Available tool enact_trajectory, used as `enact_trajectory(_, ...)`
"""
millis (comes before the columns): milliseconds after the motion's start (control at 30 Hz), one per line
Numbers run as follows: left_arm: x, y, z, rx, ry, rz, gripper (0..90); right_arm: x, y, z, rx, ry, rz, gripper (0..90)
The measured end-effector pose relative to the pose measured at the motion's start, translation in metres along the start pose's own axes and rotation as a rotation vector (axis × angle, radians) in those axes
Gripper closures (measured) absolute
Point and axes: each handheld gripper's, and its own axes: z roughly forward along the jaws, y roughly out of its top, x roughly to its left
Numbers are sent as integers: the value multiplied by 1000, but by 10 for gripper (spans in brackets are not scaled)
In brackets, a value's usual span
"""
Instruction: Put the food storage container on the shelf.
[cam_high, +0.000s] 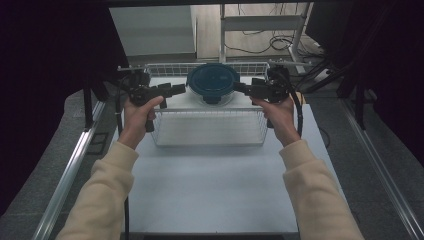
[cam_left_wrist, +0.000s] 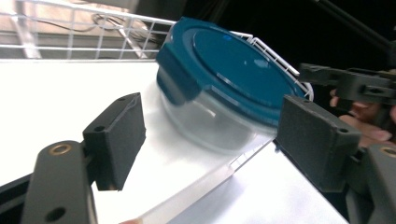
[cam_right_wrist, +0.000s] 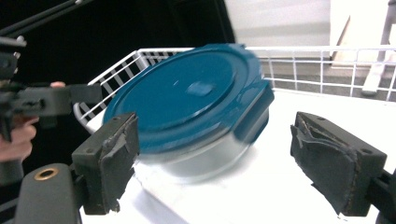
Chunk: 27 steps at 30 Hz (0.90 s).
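A round clear container with a dark teal lid sits inside a white wire basket, toward the basket's far side; whatever the container holds cannot be made out through its wall. In both gripper views the lidded container appears between 2 black jaws held wide apart, touching neither. The left claw is near the container's left side and the right claw near its right, each open and holding nothing. The left hand and right hand emerge from cream sleeves. The basket stands on a pale counter; beyond it, cables lie on the floor, with dark surroundings on both sides.
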Motion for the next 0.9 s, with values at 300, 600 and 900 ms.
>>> enact_trajectory(300,-11,-44,-32,8,13,86,253,13,-32,-41,-11,33,-118,155)
enact_trajectory(600,-26,-104,-62,46,35,177,250,21,-88,-73,-9,39,-172,166)
enact_trajectory(900,-21,-176,-67,140,78,161,221,22,-150,-95,44,17,-214,178)
